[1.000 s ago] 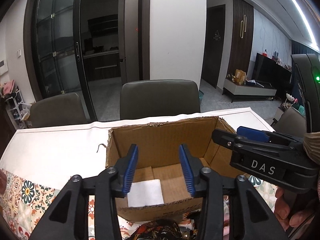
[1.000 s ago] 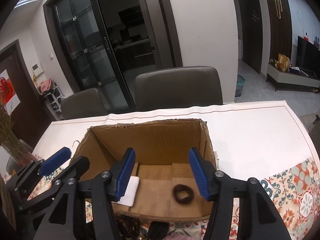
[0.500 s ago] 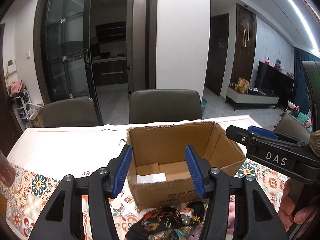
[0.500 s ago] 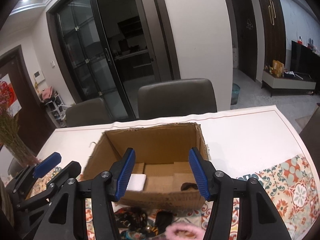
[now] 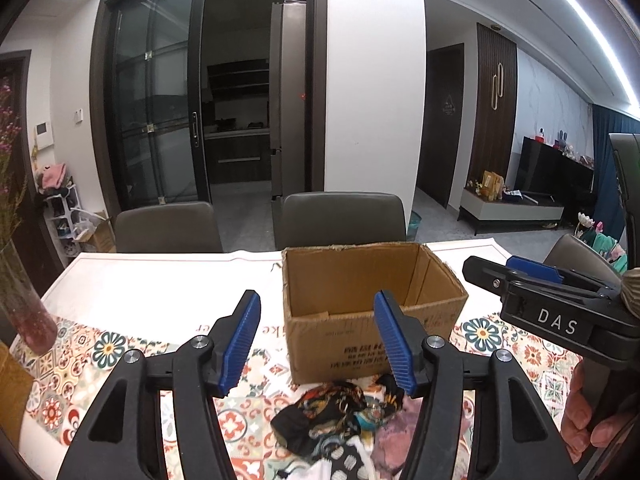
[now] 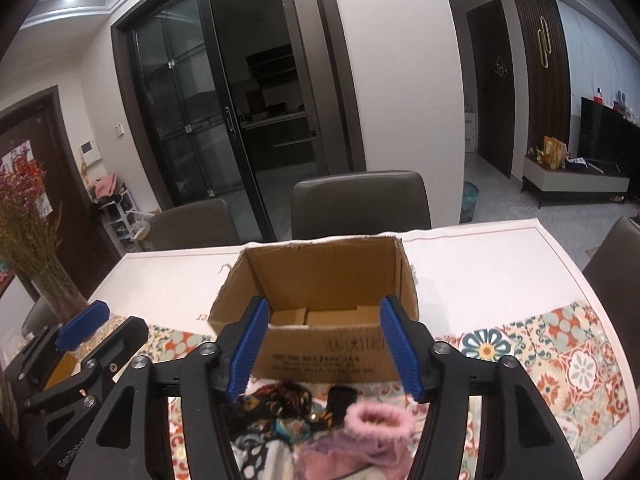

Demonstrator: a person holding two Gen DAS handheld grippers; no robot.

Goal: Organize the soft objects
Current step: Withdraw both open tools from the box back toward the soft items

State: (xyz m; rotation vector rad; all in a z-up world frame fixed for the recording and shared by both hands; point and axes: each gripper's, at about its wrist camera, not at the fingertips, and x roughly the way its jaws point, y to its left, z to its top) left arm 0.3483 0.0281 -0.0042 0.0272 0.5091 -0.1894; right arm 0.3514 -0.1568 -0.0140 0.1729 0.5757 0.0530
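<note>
Both grippers pulled back from cardboard box (image 6: 320, 344) since earlier frames; soft pile now in view at 6 o'clock. Box sits mid-table at 12 o'clock of pile; contents hidden from you now. Left to do: patterned dark cloth (image 5: 324, 412), pink fuzzy sock (image 6: 378, 424), spotted white fabric (image 6: 256, 456). Your left gripper (image 5: 316, 344) and right gripper (image 6: 324, 354): jaws opening, nothing between. Vase (image 6: 60, 296) at 9 o'clock.

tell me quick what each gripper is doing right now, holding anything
left gripper: jaws opening, nothing between them.
right gripper: jaws opening, nothing held.
</note>
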